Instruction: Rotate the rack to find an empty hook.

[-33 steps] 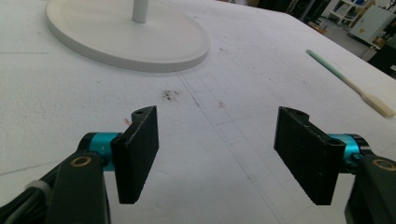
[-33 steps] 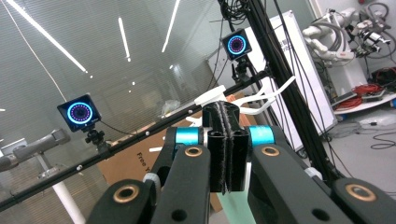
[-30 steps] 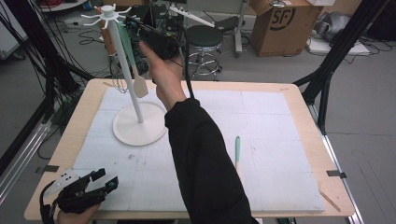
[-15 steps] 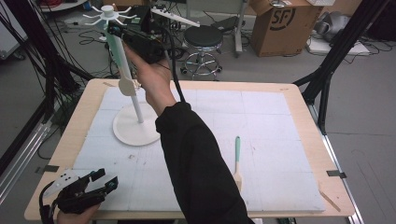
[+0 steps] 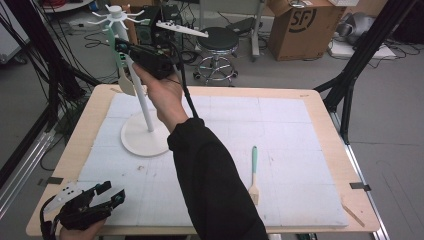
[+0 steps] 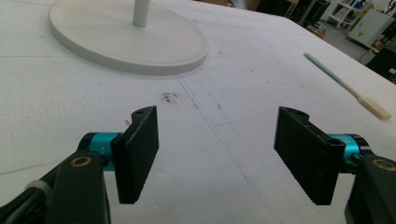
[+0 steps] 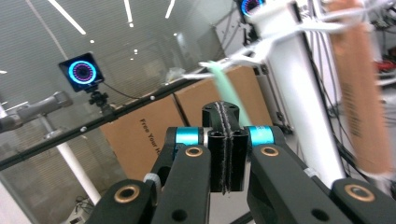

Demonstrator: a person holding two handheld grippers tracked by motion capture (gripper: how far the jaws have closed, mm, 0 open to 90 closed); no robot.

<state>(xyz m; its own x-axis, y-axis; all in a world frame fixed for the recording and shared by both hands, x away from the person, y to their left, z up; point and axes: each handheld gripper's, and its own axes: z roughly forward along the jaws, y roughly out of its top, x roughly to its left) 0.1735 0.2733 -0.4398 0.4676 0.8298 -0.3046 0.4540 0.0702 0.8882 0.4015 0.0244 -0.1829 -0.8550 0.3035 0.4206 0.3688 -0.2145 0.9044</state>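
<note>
A white hook stand [image 5: 145, 107] rises from its round base [image 6: 130, 42] at the table's left. My right gripper [image 5: 120, 50] is raised beside the stand's top hooks [image 5: 116, 12], shut on the green handle [image 7: 226, 88] of a spatula. Its wooden blade [image 5: 127, 84] hangs left of the pole. In the right gripper view the jaws [image 7: 226, 112] are pressed together and the handle runs up to a white hook arm [image 7: 243, 56]. A second green-handled spatula [image 5: 254, 172] lies flat on the white mat. My left gripper [image 5: 111, 192] rests at the front left corner, open [image 6: 219, 154] with nothing between its pads.
A white foam mat [image 5: 290, 135] covers the wooden table [image 5: 345, 165]. A blurred brown wooden piece [image 7: 359, 93] hangs close beside the stand's pole [image 7: 303, 93]. Behind the table stand a stool [image 5: 220, 42] and a cardboard box [image 5: 300, 25]. Black frame legs [image 5: 350, 80] flank the right side.
My right gripper has carried the spatula leftwards, from right of the pole to left of it, close under the top hooks. The left gripper has stayed put.
</note>
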